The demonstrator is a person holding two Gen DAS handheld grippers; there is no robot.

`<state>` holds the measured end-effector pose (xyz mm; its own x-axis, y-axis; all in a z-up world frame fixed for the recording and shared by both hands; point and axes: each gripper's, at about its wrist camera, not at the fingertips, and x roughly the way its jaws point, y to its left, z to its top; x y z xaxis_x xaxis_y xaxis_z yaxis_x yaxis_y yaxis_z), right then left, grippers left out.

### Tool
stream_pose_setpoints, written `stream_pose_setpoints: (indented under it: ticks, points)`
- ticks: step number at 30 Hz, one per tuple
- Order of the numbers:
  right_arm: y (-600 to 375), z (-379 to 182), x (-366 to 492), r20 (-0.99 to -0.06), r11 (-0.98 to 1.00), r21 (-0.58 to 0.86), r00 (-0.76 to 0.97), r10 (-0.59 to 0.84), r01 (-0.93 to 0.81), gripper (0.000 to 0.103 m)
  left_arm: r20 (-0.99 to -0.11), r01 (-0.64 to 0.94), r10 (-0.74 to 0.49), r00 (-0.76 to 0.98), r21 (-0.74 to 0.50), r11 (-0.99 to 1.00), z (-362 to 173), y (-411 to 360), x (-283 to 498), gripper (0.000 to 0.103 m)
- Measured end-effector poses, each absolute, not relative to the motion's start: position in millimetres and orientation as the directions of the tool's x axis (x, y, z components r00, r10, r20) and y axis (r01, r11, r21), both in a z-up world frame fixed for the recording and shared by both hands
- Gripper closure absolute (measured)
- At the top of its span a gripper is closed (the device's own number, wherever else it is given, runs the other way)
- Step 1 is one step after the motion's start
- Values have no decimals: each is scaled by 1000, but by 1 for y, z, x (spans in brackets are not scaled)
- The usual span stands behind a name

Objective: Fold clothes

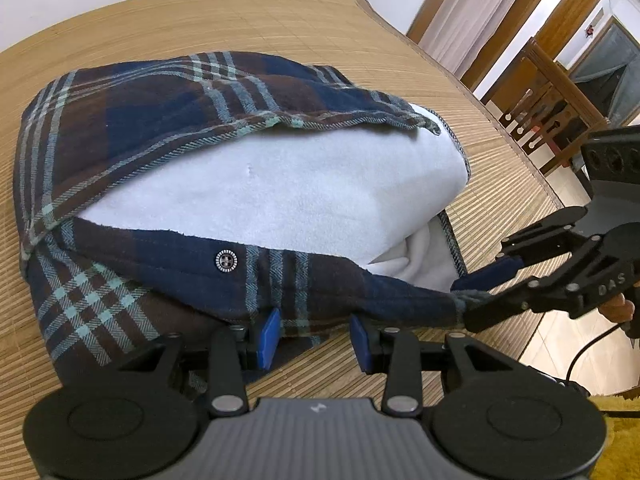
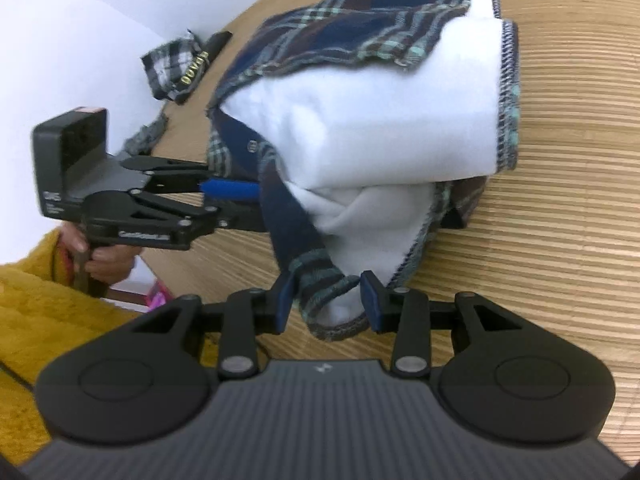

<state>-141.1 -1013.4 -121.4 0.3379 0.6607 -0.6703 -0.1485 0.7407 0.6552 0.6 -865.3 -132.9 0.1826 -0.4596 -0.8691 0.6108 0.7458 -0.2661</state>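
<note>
A blue-and-brown plaid shirt (image 1: 160, 112) with a white fleece lining (image 1: 260, 184) lies partly folded on a bamboo mat (image 1: 240, 20). My left gripper (image 1: 314, 340) stands open at the near hem, its blue pads apart with the hem's edge between them. At the shirt's right corner my right gripper (image 1: 464, 302) also has its fingers apart around the cloth. In the right wrist view the shirt (image 2: 360, 20) shows its lining (image 2: 380, 120). There a bunched corner sits between the spread pads of my right gripper (image 2: 328, 304), and my left gripper (image 2: 250, 204) is at the shirt's dark front edge.
A second, grey-and-white checked cloth (image 2: 168, 60) lies at the mat's far edge by the white wall. A wooden chair (image 1: 536, 112) stands beyond the mat's right edge. A hand (image 2: 108, 258) in a yellow fuzzy sleeve (image 2: 40, 320) holds the left gripper.
</note>
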Motion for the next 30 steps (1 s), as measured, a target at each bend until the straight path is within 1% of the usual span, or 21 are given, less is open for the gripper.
stream_pose_setpoints:
  ticks: [3,9,12,17,23,24,25,26,28,30]
  points:
    - [-1012,-119,-144,-646,720,676,344,681,-157,63,-870,611,-459,182,-266,746,-133,-866,1,63]
    - [-1016,-125,-150,-678,742,660,331,656,-117,63,-869,609,-462,178,-272,745,-134,-867,0,63]
    - [-1018,-129,-150,-648,713,693,340,681,-106,62,-872,609,-459,171,-273,745,-135,-868,0,63]
    - [-1007,-130,-138,-587,668,729,365,722,-148,62,-876,611,-453,163,-271,744,-137,-872,-2,63]
    - [-1002,-133,-126,-550,641,755,398,734,-138,63,-876,608,-455,162,-275,745,-135,-870,-3,63]
    - [-1002,-130,-127,-548,647,749,417,725,-141,70,-874,605,-457,166,-276,747,-132,-870,-4,63]
    - [-1002,-125,-129,-545,658,737,440,714,-155,89,-870,603,-461,175,-275,749,-128,-868,-4,64]
    - [-1000,-115,-131,-549,682,708,465,695,-183,91,-864,600,-467,189,-274,751,-123,-867,-5,64]
    - [-996,-92,-136,-553,738,629,525,647,-246,91,-831,600,-501,242,-277,750,-103,-861,-7,64]
    - [-998,-67,-138,-517,768,570,601,610,-291,92,-789,610,-534,304,-270,745,-80,-854,-7,62]
